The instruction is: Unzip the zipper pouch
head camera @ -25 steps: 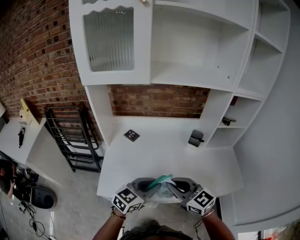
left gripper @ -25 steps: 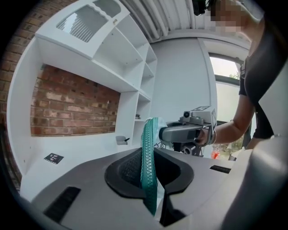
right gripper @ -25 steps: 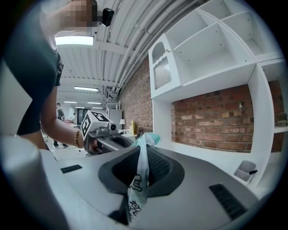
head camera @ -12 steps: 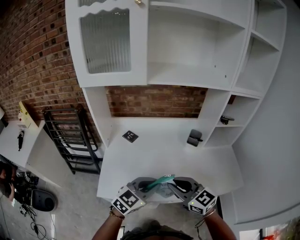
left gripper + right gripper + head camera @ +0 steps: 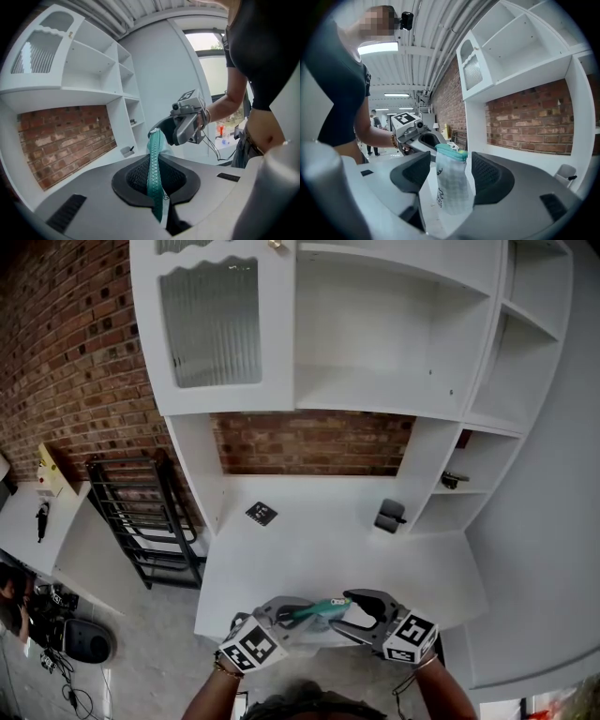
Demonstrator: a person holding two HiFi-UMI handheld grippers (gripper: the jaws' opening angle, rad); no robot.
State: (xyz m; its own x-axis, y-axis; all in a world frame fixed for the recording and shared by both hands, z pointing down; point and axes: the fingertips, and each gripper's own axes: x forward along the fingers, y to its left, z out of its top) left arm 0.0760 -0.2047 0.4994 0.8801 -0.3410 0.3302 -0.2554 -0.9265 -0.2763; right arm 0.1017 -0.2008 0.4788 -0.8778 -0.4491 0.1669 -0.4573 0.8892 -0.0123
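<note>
- Farthest left, beyond the surface's left edge, a black metal rack (image 5: 141, 512) stood against the brick wall.
- Over the near edge of the white surface (image 5: 309, 554), the left gripper (image 5: 298, 614) had its fingers (image 5: 133, 180) clamped together on the teal zipper band of the zipper pouch (image 5: 153, 173).
- The zipper pouch was held up between the two grippers, its clear, checked body hanging below the teal top.
- The right gripper (image 5: 343, 613) had just been opening its fingers (image 5: 412, 171). They stood moderately apart, with the pouch's end between them and a gap showing on each side.
- Toward the back right corner of the surface sat a small dark holder (image 5: 391, 517).
</note>
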